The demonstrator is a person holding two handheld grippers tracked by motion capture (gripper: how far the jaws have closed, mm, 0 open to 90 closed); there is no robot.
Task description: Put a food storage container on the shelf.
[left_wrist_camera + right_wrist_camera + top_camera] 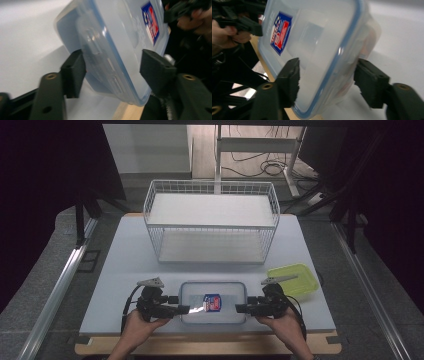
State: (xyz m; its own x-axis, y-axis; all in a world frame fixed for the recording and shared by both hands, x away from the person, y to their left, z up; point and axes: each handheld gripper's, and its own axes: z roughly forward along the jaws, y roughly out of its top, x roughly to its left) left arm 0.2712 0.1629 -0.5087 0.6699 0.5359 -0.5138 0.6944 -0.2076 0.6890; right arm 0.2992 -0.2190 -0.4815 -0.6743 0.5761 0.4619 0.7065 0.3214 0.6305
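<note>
A clear plastic container [226, 294] with a blue-rimmed lid and a red-and-blue label [212, 303] lies near the table's front edge. My left gripper [185, 309] is at its left end, my right gripper [239, 308] at its right end. In the left gripper view the container [112, 37] sits between the jaws of my left gripper [112, 70], one jaw against the lid and one against the body. The right gripper view shows the same hold: my right gripper [327, 75] clamps the container [319, 37] across lid and body.
A white wire rack [212, 220] with two shelves stands at the back middle of the table [125, 270]. A shallow yellow-green tray [295, 279] lies just right of the container, close behind my right gripper. The wooden table edge [210, 347] runs along the front.
</note>
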